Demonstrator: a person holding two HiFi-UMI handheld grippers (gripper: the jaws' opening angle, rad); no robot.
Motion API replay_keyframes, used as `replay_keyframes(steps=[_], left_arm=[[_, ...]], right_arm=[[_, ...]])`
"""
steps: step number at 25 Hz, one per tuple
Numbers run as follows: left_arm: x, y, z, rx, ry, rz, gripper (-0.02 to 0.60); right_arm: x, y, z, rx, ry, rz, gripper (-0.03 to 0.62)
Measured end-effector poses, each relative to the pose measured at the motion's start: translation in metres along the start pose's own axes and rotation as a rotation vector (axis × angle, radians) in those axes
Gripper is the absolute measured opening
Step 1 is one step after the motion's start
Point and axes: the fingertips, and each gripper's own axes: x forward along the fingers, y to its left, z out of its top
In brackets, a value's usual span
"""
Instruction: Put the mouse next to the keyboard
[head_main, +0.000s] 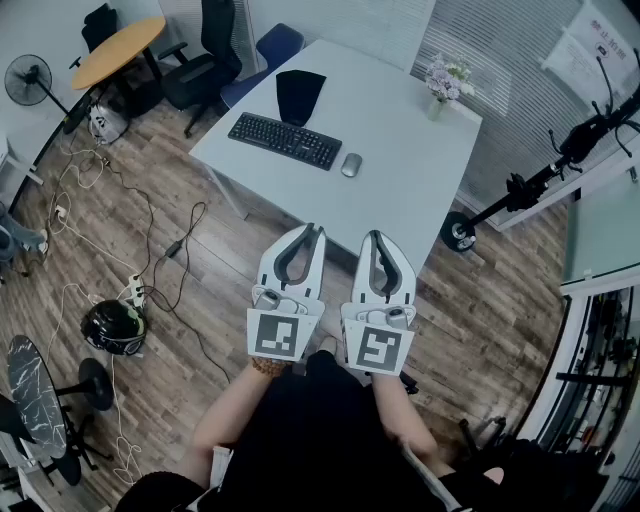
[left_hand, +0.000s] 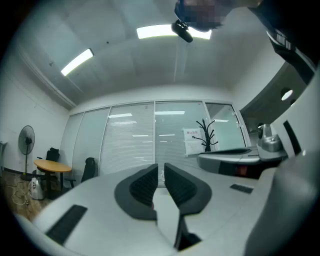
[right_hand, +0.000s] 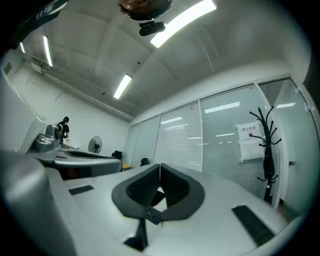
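Observation:
A black keyboard (head_main: 285, 140) lies on the white table (head_main: 400, 210), with a small grey mouse (head_main: 351, 165) just off its right end. Both grippers hang side by side over the wooden floor, short of the table's near corner and well away from the mouse. My left gripper (head_main: 313, 232) (left_hand: 160, 167) has its jaws drawn together to a thin slit, nothing between them. The jaw tips of my right gripper (head_main: 373, 238) (right_hand: 159, 167) meet, also empty. Neither gripper view shows the mouse or the keyboard; both look level across the room toward glass walls.
On the table, a black wedge-shaped object (head_main: 300, 95) stands behind the keyboard and a flower vase (head_main: 440, 88) sits at the far right corner. Office chairs (head_main: 210, 55), a round wooden table (head_main: 118, 50), a fan (head_main: 28, 80), floor cables (head_main: 150, 250) and a helmet (head_main: 113, 327) lie left. A scooter (head_main: 520, 190) stands right.

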Motion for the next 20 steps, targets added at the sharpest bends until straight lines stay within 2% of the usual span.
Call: replay_keyframes(steps=[10,20], left_arm=[[-0.001,-0.015,-0.005,0.007,-0.009,0.01,0.046],[0.012,-0.012,-0.011,0.013,-0.021,-0.011,0.046]], right_arm=[[-0.007,-0.007,-0.009,-0.034,-0.003,0.022,0.0],[0.002,-0.007,-0.021,-0.043,0.009,0.009,0.0]])
